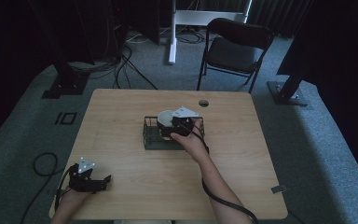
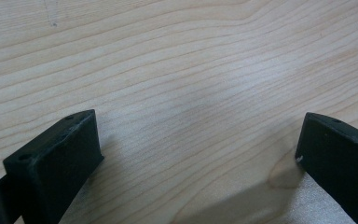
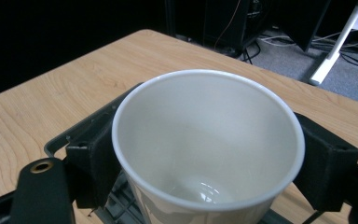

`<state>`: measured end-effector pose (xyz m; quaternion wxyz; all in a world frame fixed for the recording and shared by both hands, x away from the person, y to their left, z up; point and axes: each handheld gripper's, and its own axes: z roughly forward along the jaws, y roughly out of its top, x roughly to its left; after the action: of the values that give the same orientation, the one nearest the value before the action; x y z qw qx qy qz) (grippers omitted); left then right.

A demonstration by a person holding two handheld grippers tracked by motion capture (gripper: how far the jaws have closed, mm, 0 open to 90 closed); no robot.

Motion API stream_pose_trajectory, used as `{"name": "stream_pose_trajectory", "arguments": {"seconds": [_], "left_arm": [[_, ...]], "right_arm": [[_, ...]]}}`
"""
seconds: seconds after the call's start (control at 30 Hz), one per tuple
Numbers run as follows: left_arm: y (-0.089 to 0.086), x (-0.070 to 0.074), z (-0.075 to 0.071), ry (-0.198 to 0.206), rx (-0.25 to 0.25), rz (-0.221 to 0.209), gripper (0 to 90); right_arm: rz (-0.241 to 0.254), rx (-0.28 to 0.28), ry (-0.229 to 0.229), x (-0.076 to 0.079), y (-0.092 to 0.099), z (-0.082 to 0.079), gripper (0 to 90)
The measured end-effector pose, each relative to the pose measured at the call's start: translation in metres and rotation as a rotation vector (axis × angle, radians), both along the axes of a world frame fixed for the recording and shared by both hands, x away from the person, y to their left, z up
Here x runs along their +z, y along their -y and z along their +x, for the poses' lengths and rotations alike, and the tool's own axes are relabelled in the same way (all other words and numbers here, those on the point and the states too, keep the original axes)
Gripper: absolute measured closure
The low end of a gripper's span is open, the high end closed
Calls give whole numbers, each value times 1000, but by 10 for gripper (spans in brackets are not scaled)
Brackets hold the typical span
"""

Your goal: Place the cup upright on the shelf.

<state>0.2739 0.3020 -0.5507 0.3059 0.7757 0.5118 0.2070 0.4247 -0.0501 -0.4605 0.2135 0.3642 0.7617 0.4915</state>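
Note:
A white cup [image 3: 208, 140] stands mouth up between the jaws of my right gripper [image 3: 209, 158], which is shut on its sides; its inside looks empty. In the high view the cup [image 1: 166, 118] and the right gripper [image 1: 176, 126] sit over a black wire rack [image 1: 153, 138] in the middle of the table. My left gripper [image 1: 103, 181] rests at the table's front left corner. Its jaws stand wide apart over bare wood [image 2: 191, 93], with nothing between them, so the left gripper [image 2: 198, 154] is open.
The wooden table [image 1: 121, 116] has a round cable hole [image 1: 203, 102] near its far edge. A black folding chair [image 1: 233, 46] stands beyond the table. Cables [image 1: 42, 163] lie on the grey carpet at the left.

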Motion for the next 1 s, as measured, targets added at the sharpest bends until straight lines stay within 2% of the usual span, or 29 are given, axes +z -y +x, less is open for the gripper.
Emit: {"name": "stream_pose_trajectory", "arguments": {"seconds": [0.23, 0.3, 0.37, 0.63, 1.0], "left_arm": [[0, 0, 0, 0, 0, 1, 1], [0, 0, 0, 0, 0, 1, 1], [0, 0, 0, 0, 0, 0, 1], [0, 0, 0, 0, 0, 0, 1], [0, 0, 0, 0, 0, 0, 1]], "right_arm": [[-22, 20, 5, 1, 1, -2, 186], [-14, 22, 4, 1, 1, -2, 128], [-9, 27, -5, 2, 1, -4, 125], [-25, 29, 9, 5, 7, -10, 125], [-16, 26, 15, 7, 19, -20, 125]]}}
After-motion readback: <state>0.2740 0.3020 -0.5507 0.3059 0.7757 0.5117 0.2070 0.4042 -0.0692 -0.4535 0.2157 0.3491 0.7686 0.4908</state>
